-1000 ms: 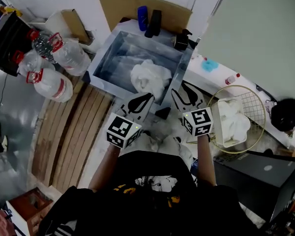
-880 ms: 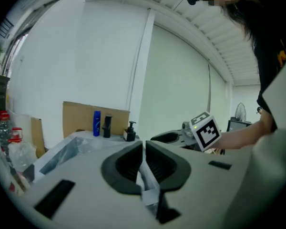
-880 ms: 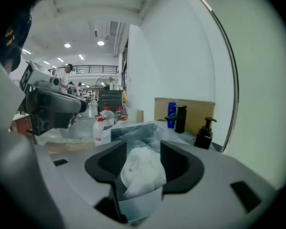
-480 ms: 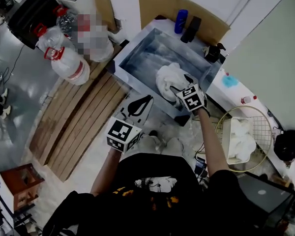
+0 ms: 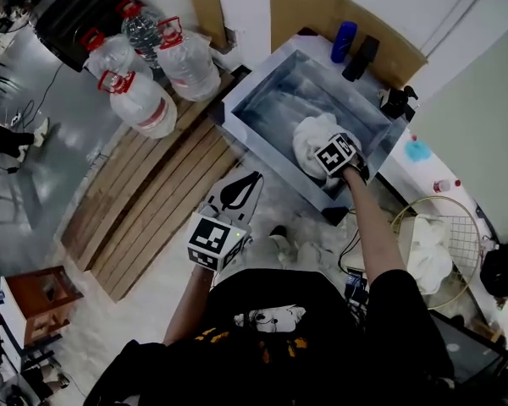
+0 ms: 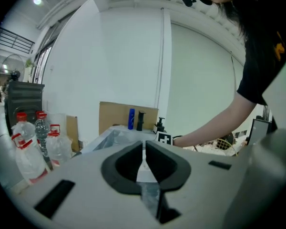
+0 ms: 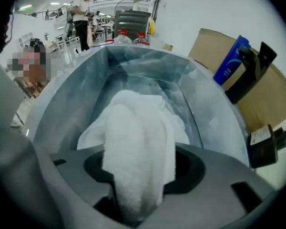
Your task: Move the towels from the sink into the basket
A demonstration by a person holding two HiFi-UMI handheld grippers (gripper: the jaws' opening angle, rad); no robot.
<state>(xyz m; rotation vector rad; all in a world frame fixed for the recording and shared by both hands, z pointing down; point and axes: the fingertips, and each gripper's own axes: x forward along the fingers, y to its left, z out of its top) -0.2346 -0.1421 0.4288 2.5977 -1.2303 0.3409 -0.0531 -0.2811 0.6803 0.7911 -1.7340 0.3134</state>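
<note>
Reaching down into the metal sink (image 5: 267, 91), the right tongs (image 5: 324, 145) sit on the white towel (image 5: 308, 132) heaped at the sink's right end. In the right gripper view a thick fold of that towel (image 7: 133, 128) fills the gap of the right tongs (image 7: 139, 171), whose jaws have just been closing and now pinch the cloth from both sides; the rest of the towel lies on the sink floor beyond them.

The left tongs (image 5: 254, 178) are held outside the sink, near its front wall and above the floor. Their jaws are pressed together with nothing between them, as the left gripper view shows (image 6: 144, 149).

The wire basket (image 5: 467, 233) stands well to the right of the sink, beyond the person's right arm, with white towels (image 5: 427, 256) already in it. Large water bottles (image 5: 144, 108) stand left of the sink beside wooden planks (image 5: 152, 193).
</note>
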